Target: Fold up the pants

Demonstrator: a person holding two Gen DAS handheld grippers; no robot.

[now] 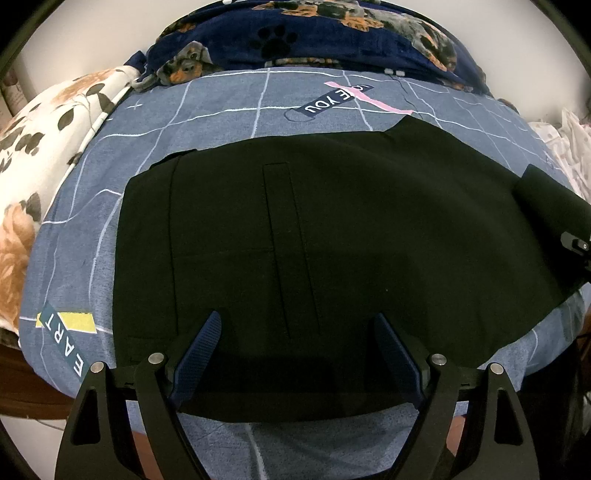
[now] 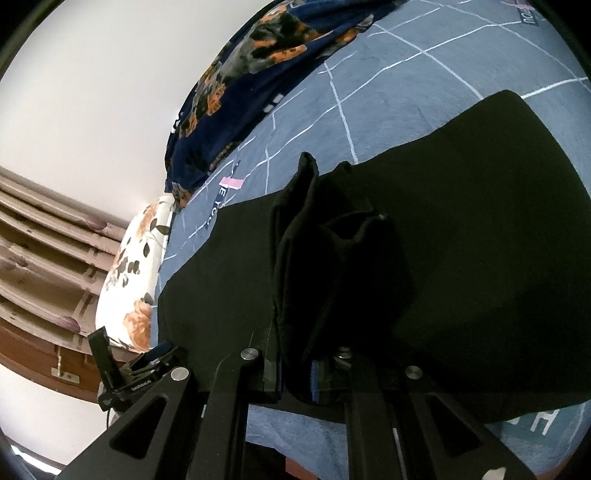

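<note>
Black pants [image 1: 314, 236] lie spread flat on the blue grid-patterned bedsheet [image 1: 221, 107], with a back pocket seam showing in the middle. My left gripper [image 1: 297, 325] hovers over their near edge, jaws wide open, blue pads [image 1: 201, 354] apart and nothing pinched between them. In the right wrist view, my right gripper [image 2: 295, 373] is shut on a bunched fold of the black pants [image 2: 332, 258], which rises in a lifted ridge above the fingers. That lifted part shows at the far right of the left wrist view [image 1: 550, 206].
A navy blanket [image 1: 314, 33] with dog prints is heaped along the far side of the bed. A white floral pillow [image 1: 40, 147] lies at the left. A curtain [image 2: 40, 240] hangs beyond the bed, and the other gripper's body [image 2: 125, 373] shows low at the left.
</note>
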